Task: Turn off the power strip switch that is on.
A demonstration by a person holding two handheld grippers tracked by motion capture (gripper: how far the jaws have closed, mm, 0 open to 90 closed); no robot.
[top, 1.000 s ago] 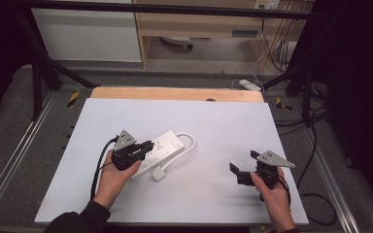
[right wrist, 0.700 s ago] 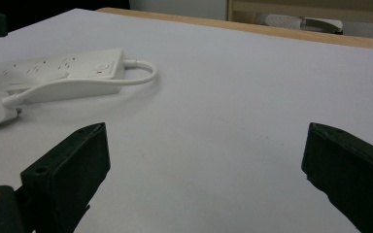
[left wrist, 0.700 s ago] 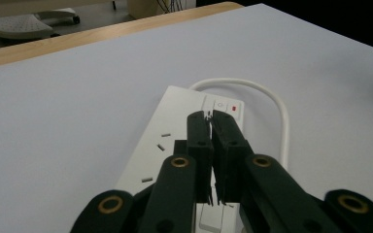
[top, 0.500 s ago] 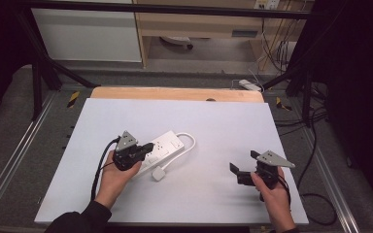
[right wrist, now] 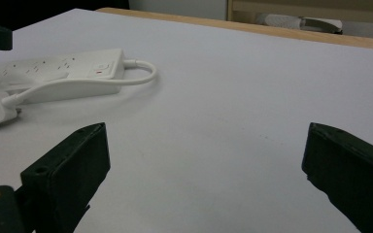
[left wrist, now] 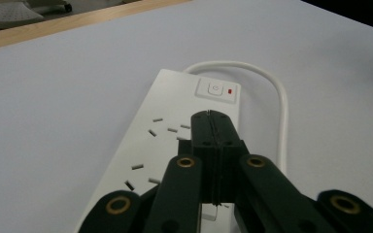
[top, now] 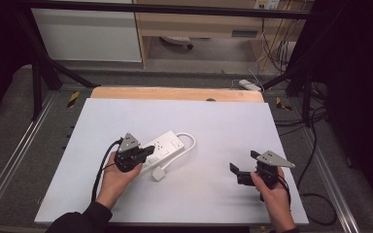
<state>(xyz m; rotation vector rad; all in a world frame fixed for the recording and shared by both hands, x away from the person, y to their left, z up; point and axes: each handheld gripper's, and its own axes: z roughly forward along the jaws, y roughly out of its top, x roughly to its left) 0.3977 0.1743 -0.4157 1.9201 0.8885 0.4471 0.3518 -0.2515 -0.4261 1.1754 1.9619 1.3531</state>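
The white power strip lies mid-frame. Above it the left gripper has just pressed its jaws together, holding nothing. The right gripper sits wide apart, lower right. A hard poke could slide the strip away.

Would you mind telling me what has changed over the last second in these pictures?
The left gripper has just been closing its jaws, which now meet above the power strip with nothing between them. Both hands kept their places. The right gripper stays open off to the side, and the strip, its cable and plug lie where they were.
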